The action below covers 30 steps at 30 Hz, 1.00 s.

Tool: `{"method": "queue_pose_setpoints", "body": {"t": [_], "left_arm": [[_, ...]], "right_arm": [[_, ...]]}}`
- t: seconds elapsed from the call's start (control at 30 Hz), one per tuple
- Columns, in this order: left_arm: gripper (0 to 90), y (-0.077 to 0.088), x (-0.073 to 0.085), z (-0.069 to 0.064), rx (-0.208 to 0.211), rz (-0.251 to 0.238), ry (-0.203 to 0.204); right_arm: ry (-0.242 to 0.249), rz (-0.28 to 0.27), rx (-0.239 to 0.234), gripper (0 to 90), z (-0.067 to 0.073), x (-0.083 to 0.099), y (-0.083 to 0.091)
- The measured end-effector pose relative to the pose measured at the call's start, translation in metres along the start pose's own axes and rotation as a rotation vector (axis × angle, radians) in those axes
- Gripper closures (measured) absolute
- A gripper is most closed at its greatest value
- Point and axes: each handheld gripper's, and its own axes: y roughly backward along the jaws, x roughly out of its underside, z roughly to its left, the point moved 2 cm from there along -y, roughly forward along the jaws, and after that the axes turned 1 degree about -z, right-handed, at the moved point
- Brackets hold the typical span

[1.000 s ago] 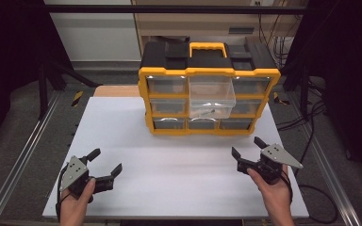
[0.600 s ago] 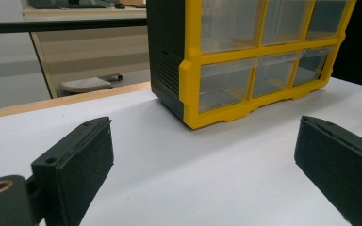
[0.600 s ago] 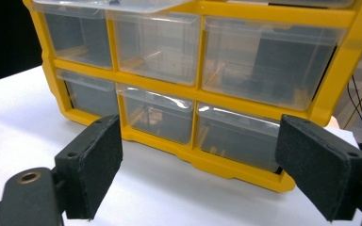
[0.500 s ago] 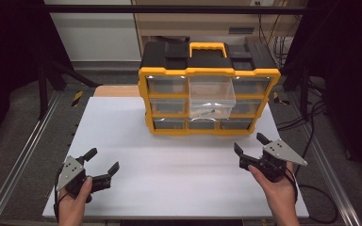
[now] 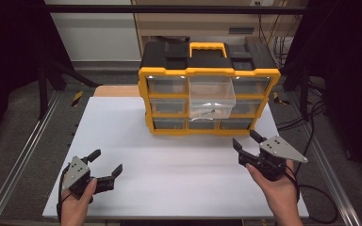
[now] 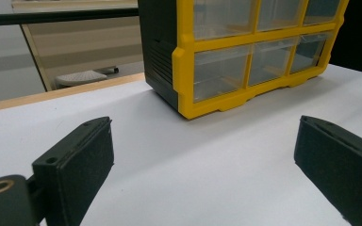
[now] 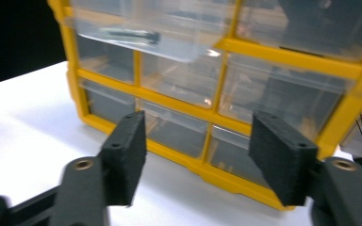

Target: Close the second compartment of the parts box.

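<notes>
Table [image 5: 122,141]: white top, bare apart from one unit at its far middle.

Drawer cabinet [image 5: 207,84]: yellow frame, black top with a yellow carry handle [image 5: 208,47], standing upright at the far edge of the table, front facing the person. Clear drawers sit in three rows. The middle drawer [image 5: 212,96] is pulled out toward the person and stands proud of the front; a small dark item [image 5: 207,113], too small to identify, lies in it. The other drawers sit flush.

Right gripper [image 5: 250,143]: held in the right hand [image 5: 275,188] near the table's right edge, just in front of the cabinet's lower right corner, not touching it. Its jaws have just been closing and now stand partly apart, with nothing between them. In the right gripper view the gripper [image 7: 198,157] points at the lower drawers.

Left gripper [image 5: 106,162]: held in the left hand [image 5: 75,202] at the near left of the table, well apart from the cabinet. Jaws wide, nothing between them.
</notes>
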Motion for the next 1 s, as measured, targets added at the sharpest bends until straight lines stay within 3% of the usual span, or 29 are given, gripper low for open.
{"method": "queue_pose_setpoints", "body": {"t": [0.13, 0.23, 0.47, 0.6, 0.77, 1.0], "left_arm": [[5.4, 0.000, 0.000, 0.001, 0.001, 0.001, 0.002], [5.4, -0.001, 0.000, 0.001, 0.002, 0.000, 0.006], [5.3, -0.002, 0.001, -0.001, 0.005, 0.004, 0.003], [5.3, -0.001, 0.001, 0.000, -0.002, 0.003, 0.005], [5.4, -0.002, 0.001, 0.000, 0.004, 0.005, 0.002], [5.4, -0.002, 0.001, -0.001, 0.008, 0.004, 0.000]], "right_arm": [[0.012, -0.009, -0.049, 50.4, 0.007, -0.010, 0.004], [0.026, -0.017, -0.059, 60.6, 0.012, -0.018, 0.005], [-0.028, -0.056, -0.076, 78.2, 0.016, -0.030, 0.001], [-0.025, -0.070, -0.089, 86.7, 0.018, -0.037, -0.002], [-0.005, -0.084, -0.113, 90.0, 0.023, -0.042, -0.007], [-0.019, -0.098, -0.132, 90.0, 0.031, -0.048, -0.014]]}}
